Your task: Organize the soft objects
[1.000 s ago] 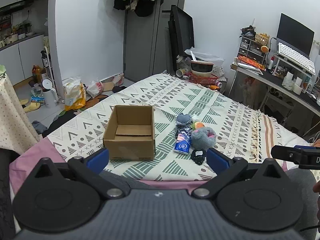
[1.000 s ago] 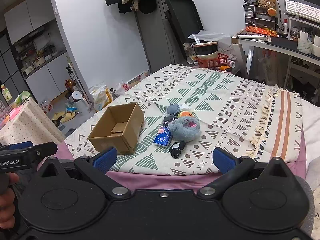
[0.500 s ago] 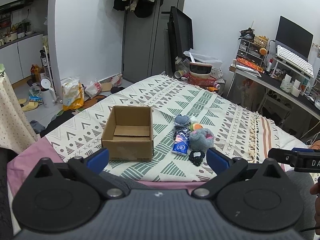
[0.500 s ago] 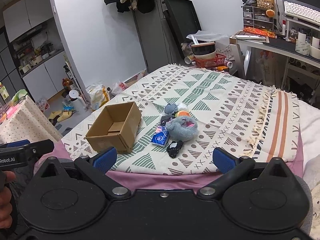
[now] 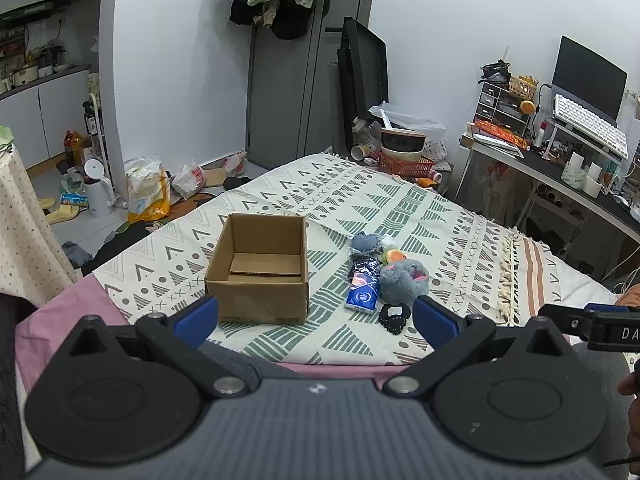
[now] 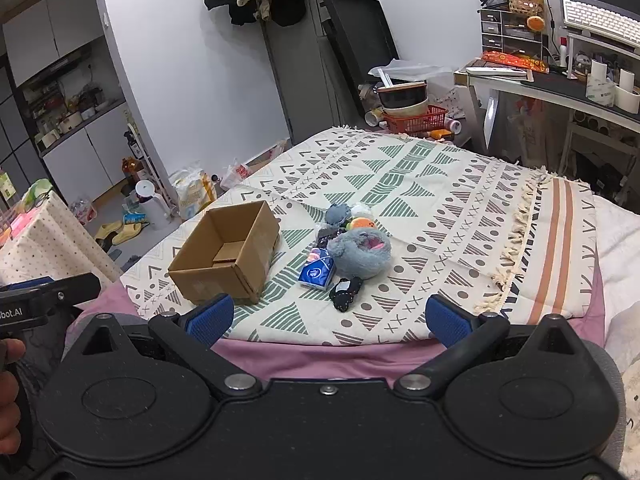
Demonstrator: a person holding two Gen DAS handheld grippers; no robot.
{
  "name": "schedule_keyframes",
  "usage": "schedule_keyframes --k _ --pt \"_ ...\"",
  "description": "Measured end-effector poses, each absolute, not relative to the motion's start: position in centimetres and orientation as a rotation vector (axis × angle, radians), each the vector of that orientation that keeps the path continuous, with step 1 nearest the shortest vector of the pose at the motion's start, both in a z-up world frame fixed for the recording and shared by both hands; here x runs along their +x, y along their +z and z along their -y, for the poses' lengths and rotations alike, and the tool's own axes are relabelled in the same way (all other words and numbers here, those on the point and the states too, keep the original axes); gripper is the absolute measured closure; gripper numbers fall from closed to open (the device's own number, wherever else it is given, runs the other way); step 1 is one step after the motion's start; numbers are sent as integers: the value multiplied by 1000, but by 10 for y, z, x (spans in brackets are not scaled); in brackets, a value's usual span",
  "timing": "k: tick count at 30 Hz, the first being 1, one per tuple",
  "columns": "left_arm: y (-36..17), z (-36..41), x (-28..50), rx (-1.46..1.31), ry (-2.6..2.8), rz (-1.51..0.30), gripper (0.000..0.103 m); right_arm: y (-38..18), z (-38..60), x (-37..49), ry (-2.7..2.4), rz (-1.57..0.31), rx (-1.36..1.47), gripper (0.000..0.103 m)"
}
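Cardboard box (image 5: pixel 260 270), open-topped and empty as far as its floor shows, sits ahead and slightly left of the left gripper (image 5: pixel 316 318), just beyond its left fingertip in that view. Soft things lie in a tight cluster just right of the box: a grey plush toy (image 5: pixel 404 282) touching a blue tissue pack (image 5: pixel 364 294), a small black item (image 5: pixel 394 318) nearest the grippers, and a blue-grey pouch (image 5: pixel 365 242) with an orange-and-white piece (image 5: pixel 392 256) at the far end. The cluster's long axis runs away from the grippers, roughly parallel to the box's right wall. From the right gripper (image 6: pixel 326 322) the same cluster is almost dead ahead: black item (image 6: pixel 347 289) first, tissue pack (image 6: pixel 317 274) a touch left, plush toy (image 6: pixel 360 252) behind; the box (image 6: pixel 228 254) lies ahead-left. Both grippers hang short of the patterned blanket (image 5: pixel 400 208), over the near bed edge, jaws spread wide, holding nothing. Judgement: the right gripper is better lined up for the first pick, likely the black item or the plush; the carry then goes leftward into the box. The left gripper is squarer to the box than to the pile.
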State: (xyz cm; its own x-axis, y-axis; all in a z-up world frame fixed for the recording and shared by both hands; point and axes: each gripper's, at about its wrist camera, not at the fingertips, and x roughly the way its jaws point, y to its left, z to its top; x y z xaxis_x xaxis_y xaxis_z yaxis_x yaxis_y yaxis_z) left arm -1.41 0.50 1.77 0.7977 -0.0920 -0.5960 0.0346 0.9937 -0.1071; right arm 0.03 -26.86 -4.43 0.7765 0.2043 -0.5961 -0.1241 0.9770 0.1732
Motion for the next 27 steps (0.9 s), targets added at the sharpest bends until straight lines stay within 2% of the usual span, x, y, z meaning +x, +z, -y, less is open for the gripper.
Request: schedule_keyframes --k 27 --pt "16 -5 -15 -91 -63 -643 0 -46 268 -1 198 -639 115 0"
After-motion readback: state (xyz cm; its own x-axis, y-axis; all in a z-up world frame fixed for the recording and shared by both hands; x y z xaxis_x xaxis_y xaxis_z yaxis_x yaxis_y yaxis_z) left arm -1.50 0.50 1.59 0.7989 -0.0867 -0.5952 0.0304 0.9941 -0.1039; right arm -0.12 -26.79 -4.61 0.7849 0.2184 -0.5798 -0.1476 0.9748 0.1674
